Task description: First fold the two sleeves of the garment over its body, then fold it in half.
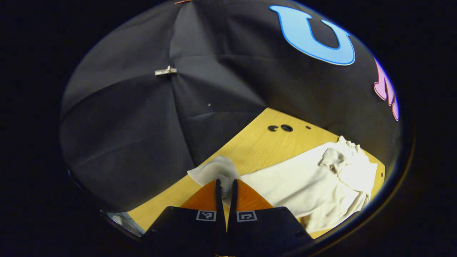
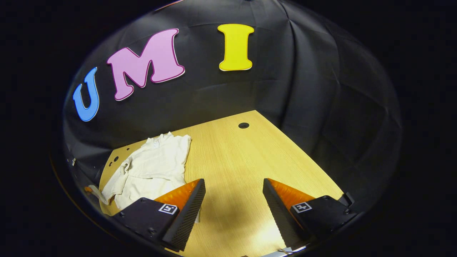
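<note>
A cream-white garment point(image 1: 303, 182) lies spread on the wooden table point(image 1: 264, 139), with one sleeve bunched over its body near the far end. My left gripper point(image 1: 225, 182) is shut on the garment's near sleeve point(image 1: 217, 169), whose cloth is pinched between the orange fingers and bulges above their tips. In the right gripper view the garment point(image 2: 153, 167) lies at the table's left side, with its collar toward the wall. My right gripper point(image 2: 234, 184) stands open over bare wood to the right of the garment. Nothing is between its fingers.
The table point(image 2: 250, 153) has small round holes point(image 1: 285, 127) near its far edge and one cable hole point(image 2: 243, 125) at the back. Black cloth walls close in the table on the far sides. Bare wood stretches to the right of the garment.
</note>
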### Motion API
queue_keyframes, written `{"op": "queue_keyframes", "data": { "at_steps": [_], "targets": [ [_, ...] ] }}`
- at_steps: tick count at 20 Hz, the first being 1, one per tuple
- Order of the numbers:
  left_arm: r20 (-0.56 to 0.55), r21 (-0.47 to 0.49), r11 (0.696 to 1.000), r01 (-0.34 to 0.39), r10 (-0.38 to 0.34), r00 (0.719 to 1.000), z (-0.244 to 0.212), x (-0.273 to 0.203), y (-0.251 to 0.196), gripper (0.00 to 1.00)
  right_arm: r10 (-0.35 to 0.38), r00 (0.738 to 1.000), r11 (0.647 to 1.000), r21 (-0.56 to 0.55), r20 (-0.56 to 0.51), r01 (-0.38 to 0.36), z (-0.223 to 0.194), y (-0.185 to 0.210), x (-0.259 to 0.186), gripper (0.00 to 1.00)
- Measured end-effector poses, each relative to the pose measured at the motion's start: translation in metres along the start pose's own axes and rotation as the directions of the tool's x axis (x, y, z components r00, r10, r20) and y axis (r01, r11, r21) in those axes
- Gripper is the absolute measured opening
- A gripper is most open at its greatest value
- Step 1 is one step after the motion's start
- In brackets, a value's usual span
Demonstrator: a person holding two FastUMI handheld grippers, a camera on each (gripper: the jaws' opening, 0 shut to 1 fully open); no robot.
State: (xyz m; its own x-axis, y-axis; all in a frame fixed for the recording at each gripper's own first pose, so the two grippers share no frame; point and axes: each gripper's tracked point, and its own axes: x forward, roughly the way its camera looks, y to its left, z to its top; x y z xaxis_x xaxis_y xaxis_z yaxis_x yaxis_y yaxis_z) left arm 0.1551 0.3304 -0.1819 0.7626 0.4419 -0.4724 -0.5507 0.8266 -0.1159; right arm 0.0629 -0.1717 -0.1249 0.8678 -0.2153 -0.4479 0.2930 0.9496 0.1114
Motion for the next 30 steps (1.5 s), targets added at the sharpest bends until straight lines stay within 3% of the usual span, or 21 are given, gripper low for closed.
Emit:
{"op": "queue_keyframes", "data": {
  "at_steps": [7,15,18,22,24,27,30],
  "targets": [
    [0.105,0.087,0.984,0.154,-0.163,0.981,0.089,0.009,-0.121,0.06,0.002,0.999,1.000,0.018,-0.033,-0.001,-0.019,-0.004,0.010,0.99],
    [0.113,0.276,0.891,0.361,-0.403,0.908,0.104,-0.006,-0.303,0.06,-0.039,0.997,0.997,0.061,-0.068,0.044,-0.029,-0.018,0.024,0.99],
    [0.092,0.325,0.834,0.446,-0.497,0.863,0.088,-0.022,-0.377,0.06,-0.048,0.995,0.996,0.070,-0.082,0.054,-0.030,-0.017,0.029,0.99],
    [0.004,0.345,0.726,0.595,-0.635,0.772,0.037,-0.055,-0.472,0.06,-0.053,0.993,0.996,0.066,-0.102,0.060,-0.032,-0.018,0.034,0.99],
    [-0.041,0.364,0.682,0.635,-0.669,0.742,0.008,-0.065,-0.504,0.07,-0.046,0.993,0.997,0.061,-0.111,0.053,-0.031,-0.016,0.042,0.99],
    [-0.106,0.369,0.650,0.664,-0.680,0.725,-0.039,-0.076,-0.545,0.07,-0.029,0.993,0.998,0.050,-0.111,0.034,-0.029,-0.010,0.049,0.99],
    [-0.148,0.378,0.628,0.680,-0.684,0.714,-0.070,-0.084,-0.566,0.15,-0.007,0.992,0.999,0.042,-0.129,0.012,-0.033,-0.004,0.055,0.99]
  ]
}}
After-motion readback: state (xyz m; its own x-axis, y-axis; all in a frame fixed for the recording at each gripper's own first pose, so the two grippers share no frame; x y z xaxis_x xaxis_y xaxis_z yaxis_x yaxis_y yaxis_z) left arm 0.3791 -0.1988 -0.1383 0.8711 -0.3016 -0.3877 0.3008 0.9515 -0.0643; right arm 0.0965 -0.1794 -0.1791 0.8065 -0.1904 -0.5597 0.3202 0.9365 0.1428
